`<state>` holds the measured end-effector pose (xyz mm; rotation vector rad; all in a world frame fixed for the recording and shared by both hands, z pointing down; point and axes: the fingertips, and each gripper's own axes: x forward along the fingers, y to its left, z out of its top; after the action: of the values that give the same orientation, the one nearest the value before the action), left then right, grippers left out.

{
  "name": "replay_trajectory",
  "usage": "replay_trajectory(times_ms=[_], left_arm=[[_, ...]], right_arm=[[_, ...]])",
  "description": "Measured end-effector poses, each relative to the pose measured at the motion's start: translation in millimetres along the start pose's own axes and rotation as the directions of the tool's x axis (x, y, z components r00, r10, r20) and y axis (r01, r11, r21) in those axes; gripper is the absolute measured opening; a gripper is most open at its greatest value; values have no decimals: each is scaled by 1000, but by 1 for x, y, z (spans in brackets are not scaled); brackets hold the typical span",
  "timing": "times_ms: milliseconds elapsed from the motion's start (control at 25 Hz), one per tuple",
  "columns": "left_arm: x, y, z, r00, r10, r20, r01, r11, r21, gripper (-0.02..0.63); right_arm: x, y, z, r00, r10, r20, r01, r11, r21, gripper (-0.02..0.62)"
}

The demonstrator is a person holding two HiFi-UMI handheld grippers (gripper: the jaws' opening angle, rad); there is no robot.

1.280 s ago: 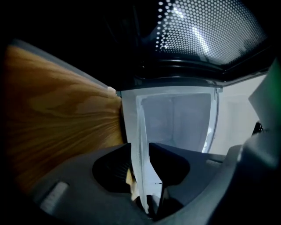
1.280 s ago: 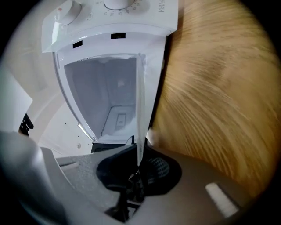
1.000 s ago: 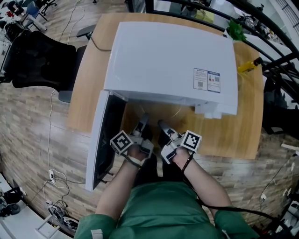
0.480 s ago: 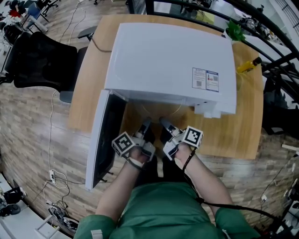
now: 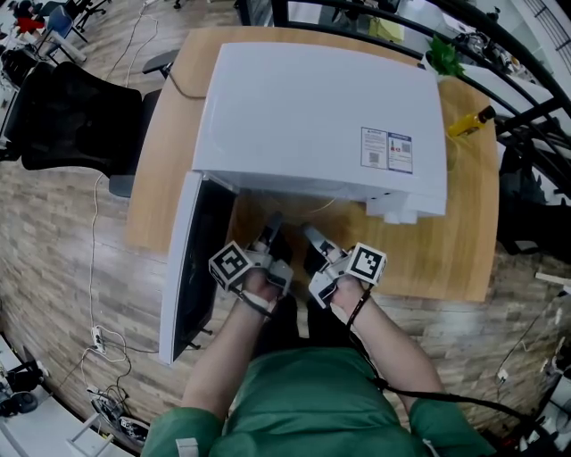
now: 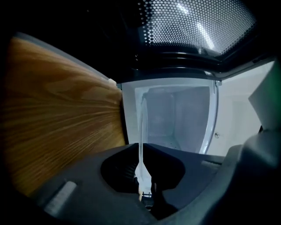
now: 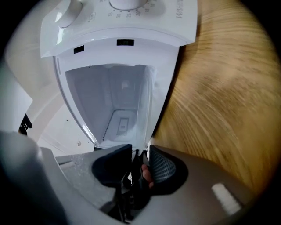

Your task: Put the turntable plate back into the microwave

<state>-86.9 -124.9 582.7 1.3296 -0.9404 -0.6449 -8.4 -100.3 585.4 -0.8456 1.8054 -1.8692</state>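
Observation:
The white microwave [image 5: 312, 116] stands on the wooden table [image 5: 437, 259] with its door [image 5: 192, 268] swung open to the left. The clear glass turntable plate [image 6: 142, 127] shows edge-on in front of the open cavity [image 7: 109, 101]. My left gripper [image 6: 141, 147] has just been closing and is shut on the plate's rim. My right gripper [image 7: 140, 151] has just been opening; the plate's edge [image 7: 146, 110] still runs between its jaws, with a gap beside the pads. In the head view the left gripper [image 5: 272, 234] and right gripper [image 5: 308, 234] sit side by side at the opening, and the plate is hard to see there.
A black office chair [image 5: 71, 116] stands left of the table. A yellow object [image 5: 473, 122] and a green plant [image 5: 449, 58] lie at the table's far right. Cables [image 5: 98, 339] trail over the wooden floor at the left. The control panel with knobs [image 7: 127, 9] adjoins the cavity.
Both hands stay almost where they were in front of the microwave opening. The jaw movement is too small to make out in the head view.

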Motion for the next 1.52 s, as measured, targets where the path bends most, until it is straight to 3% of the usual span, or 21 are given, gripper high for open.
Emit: replay_trajectory(times_ms=[480,600,1520], left_arm=[[8,4,5,1000,11,13,-11,1000,-3,37],[9,4,6,1000,9,12,-9,1000,-2,37],[31,-2,23,1000,15,21,-15,1000,1,37]], right_arm=[[-19,-7,52,981,-56,184,52,998,27,83],[-20,-10,54,980,-78,183,75,997,26,34],[2,-6,71,980,-89,179,87,996,22,32]])
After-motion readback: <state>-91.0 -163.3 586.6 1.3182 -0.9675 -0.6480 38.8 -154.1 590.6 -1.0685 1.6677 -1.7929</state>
